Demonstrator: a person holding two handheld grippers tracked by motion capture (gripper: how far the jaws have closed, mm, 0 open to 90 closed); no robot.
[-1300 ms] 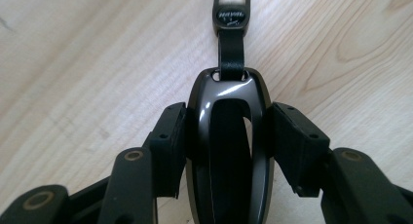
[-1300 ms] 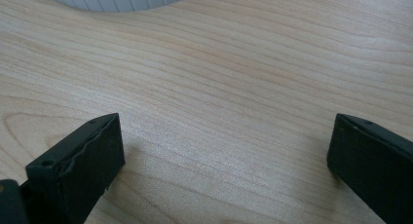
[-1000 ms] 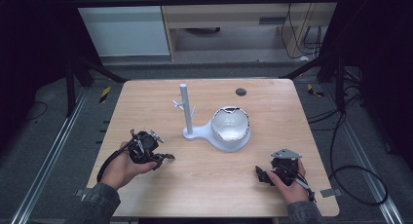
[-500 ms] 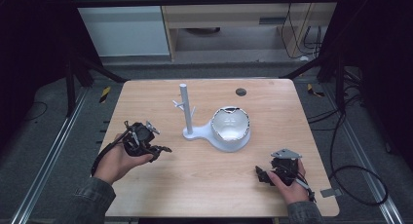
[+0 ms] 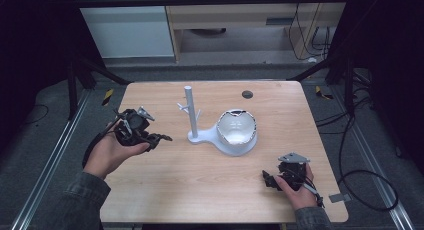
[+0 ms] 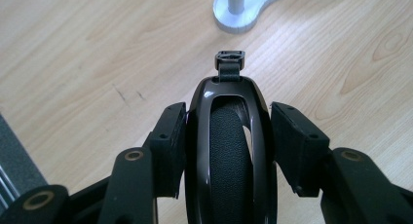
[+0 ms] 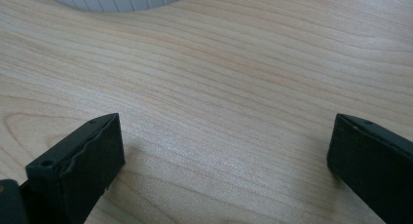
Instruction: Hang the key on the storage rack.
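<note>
In the left gripper view, a glossy black headphone piece [image 6: 229, 156] with a dark leather pad stands upright between the jaws of my left gripper [image 6: 226, 119], which is shut on it. In the high view the left gripper [image 5: 159, 138] is held above the table's left side and points right toward a white stand [image 5: 189, 112]. The stand has a thin post with small pegs and a round dish [image 5: 236, 130] at its base. My right gripper [image 5: 267, 180] rests low at the front right, jaws open and empty [image 7: 226, 136], facing the rim of the stand [image 7: 122, 0].
A small dark round disc [image 5: 247, 94] sits on the wooden table [image 5: 210, 190] at the back right. The stand's foot [image 6: 238, 14] lies just ahead of the left gripper. Dark floor, metal rails and cables surround the table.
My left gripper has moved left and toward the back of the table, carrying the headphone piece. The right gripper has stayed where it was.
</note>
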